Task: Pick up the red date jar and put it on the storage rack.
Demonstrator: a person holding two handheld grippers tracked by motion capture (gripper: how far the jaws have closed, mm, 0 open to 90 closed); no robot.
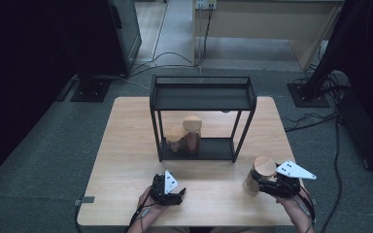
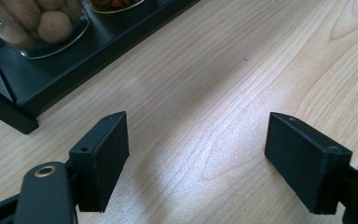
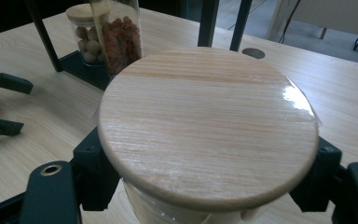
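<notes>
Wooden lid (image 3: 208, 125) hides jar body; jar contents unreadable. Walnut jar (image 2: 32, 25) cut off upper left.

The rack (image 1: 201, 98) stands in the middle of the table (image 1: 126, 145); two jars (image 1: 184, 138) sit inside it on its bottom shelf; a third jar (image 1: 258, 174) stands in front of the rack, to its right.

The right gripper (image 1: 264, 183) is black with a white three-cornered plate; between its jaws sits a clear glass jar (image 1: 257, 178) under a pale, fine-grained wooden lid (image 3: 207, 123). Beyond it — a black rack (image 1: 201, 99), one jar of reddish-brown bits (image 3: 120, 39), one of tan nuts (image 3: 87, 44). The table (image 2: 242, 84) is light, streaky wood.
</notes>
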